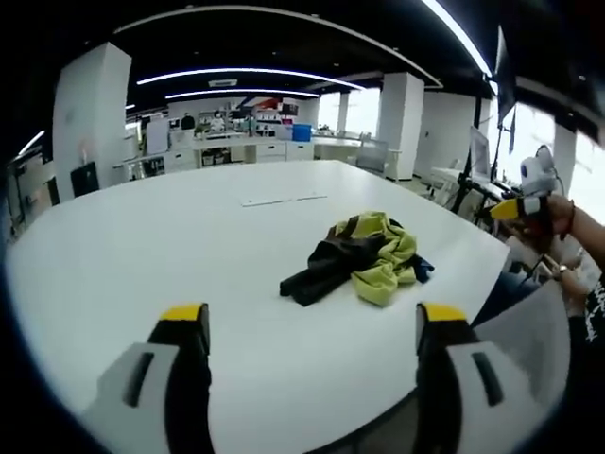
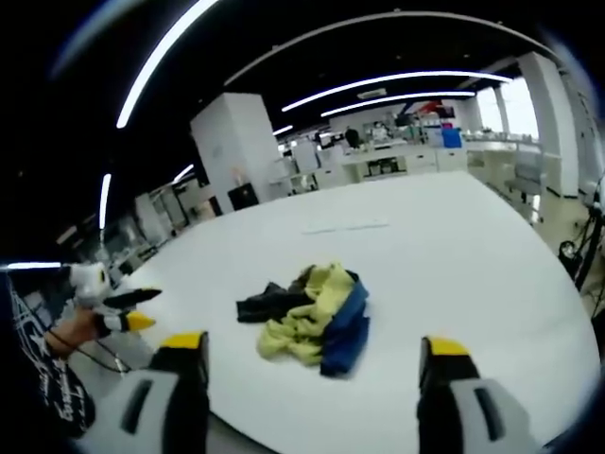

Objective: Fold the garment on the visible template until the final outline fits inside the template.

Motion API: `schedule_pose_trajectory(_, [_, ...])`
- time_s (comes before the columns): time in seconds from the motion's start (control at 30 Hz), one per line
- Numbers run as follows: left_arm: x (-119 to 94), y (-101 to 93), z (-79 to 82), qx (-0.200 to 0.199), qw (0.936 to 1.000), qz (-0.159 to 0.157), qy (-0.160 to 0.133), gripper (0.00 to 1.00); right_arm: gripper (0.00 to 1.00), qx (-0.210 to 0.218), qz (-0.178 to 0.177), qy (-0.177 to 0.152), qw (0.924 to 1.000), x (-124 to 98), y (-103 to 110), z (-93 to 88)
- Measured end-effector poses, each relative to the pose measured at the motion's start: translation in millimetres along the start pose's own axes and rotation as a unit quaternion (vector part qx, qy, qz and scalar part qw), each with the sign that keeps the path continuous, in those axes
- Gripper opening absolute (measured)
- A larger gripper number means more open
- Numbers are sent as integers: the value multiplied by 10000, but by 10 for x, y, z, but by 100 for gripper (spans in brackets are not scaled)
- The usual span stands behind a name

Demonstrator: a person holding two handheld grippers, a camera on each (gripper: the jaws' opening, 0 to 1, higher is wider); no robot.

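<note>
White counter (image 1: 142, 246): a broad, pale surface that carries the garment, its near edge running just beyond the tools in both views. Template outline (image 1: 284, 200): a faint thin line on the counter, toward the far edge beyond the garment; its full shape cannot be made out. Garment (image 1: 364, 255): a crumpled heap of yellow-green, black and blue cloth lying unfolded on the counter, nearer the near edge than the far one, with a dark sleeve-like part trailing to one side; in the right gripper view the blue portion faces the camera. Left tool (image 1: 313, 326): jaws set wide apart, yellow-tipped, holding nothing, poised over the near edge of the counter and well apart from the garment. Right tool (image 2: 315, 357): jaws likewise wide apart and empty, at the counter's near edge, short of the garment. A person's hand (image 2: 71, 331) grips the left tool off the counter's side.
</note>
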State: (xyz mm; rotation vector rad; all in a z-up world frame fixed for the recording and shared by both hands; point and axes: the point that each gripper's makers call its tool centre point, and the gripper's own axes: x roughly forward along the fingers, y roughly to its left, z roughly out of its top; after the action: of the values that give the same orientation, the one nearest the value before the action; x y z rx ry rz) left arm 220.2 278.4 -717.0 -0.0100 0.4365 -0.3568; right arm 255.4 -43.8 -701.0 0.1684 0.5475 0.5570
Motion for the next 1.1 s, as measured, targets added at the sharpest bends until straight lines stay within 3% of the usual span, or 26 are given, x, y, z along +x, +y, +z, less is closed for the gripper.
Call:
schedule_pose_trajectory(0.47, [173, -20, 143, 209, 9995, -235, -40, 83, 91, -68, -53, 76, 9999, 47, -48, 56])
schedule_pose_trajectory(0.8, [458, -154, 232, 551, 9969, -559, 44, 79, 89, -328, 247, 256, 9988, 215, -35, 127])
schedule_pose_trajectory(1.1, [754, -288, 291, 674, 9944, -819, 32, 71, 67, -281, 464, 307, 9981, 551, -128, 155])
